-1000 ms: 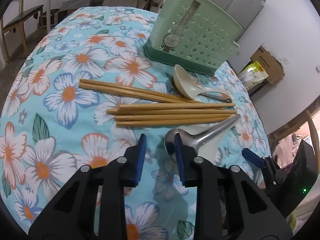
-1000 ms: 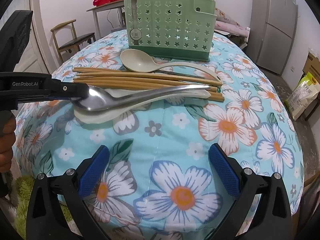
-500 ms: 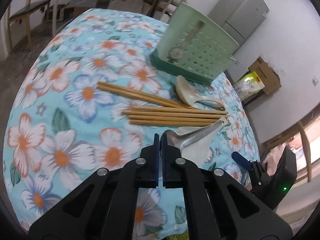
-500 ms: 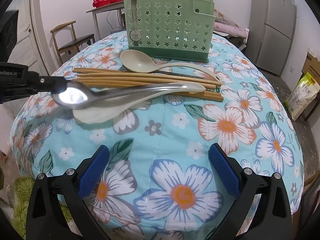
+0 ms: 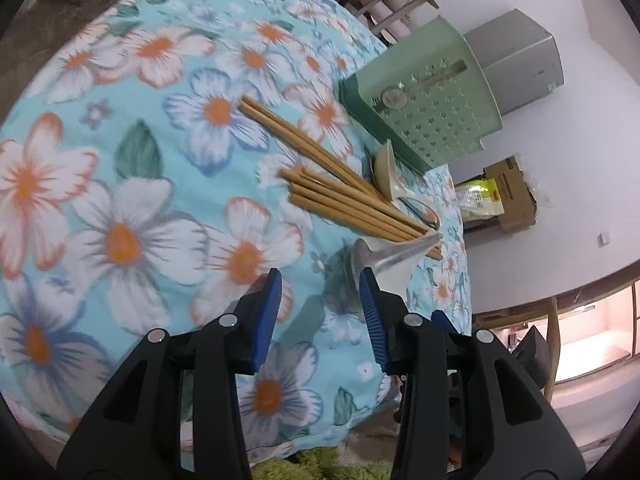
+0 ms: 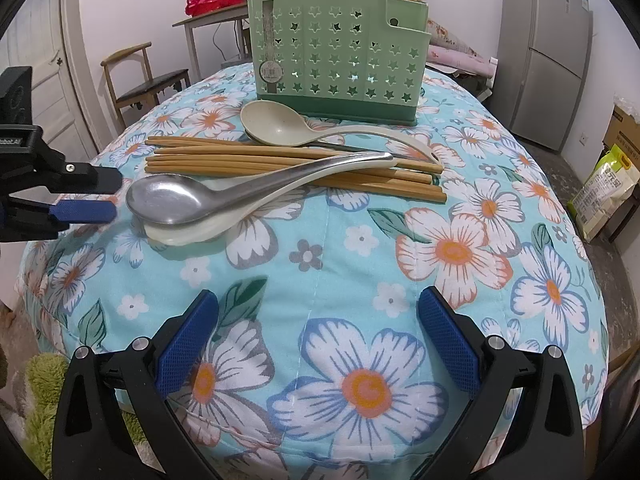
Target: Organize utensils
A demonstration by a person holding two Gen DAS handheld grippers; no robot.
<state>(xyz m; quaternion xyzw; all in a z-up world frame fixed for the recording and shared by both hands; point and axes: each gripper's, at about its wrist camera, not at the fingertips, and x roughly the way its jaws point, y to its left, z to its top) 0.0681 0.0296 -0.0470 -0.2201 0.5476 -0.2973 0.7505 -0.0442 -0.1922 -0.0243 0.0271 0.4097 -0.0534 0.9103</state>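
A metal spoon [image 6: 224, 196] lies on a white spoon [image 6: 192, 232], its handle resting across several wooden chopsticks [image 6: 280, 160]. Behind them are a beige spoon [image 6: 276, 124] and the upright green star-holed utensil holder [image 6: 336, 52]. My left gripper [image 6: 112, 196] sits just left of the metal spoon's bowl. Its jaws are opening and nothing is between them. In the left wrist view the metal spoon [image 5: 392, 256] shows past the right finger of the left gripper [image 5: 320, 312], with the chopsticks [image 5: 340, 196] and holder [image 5: 432, 112] beyond. My right gripper [image 6: 318, 340] hangs open over the tablecloth's near side.
The round table [image 6: 460, 248] wears a floral cloth that drops away at the edges. A wooden chair [image 6: 140, 76] and a side table [image 6: 212, 20] stand behind on the left. A grey fridge [image 6: 548, 52] and a snack bag [image 6: 608, 192] are on the right, and a green rug [image 6: 40, 380] lies below.
Half a second ago the left gripper was shut on the metal spoon's bowl and held it raised. Now its jaws have parted, the spoon rests on the white spoon, and the gripper has rolled.
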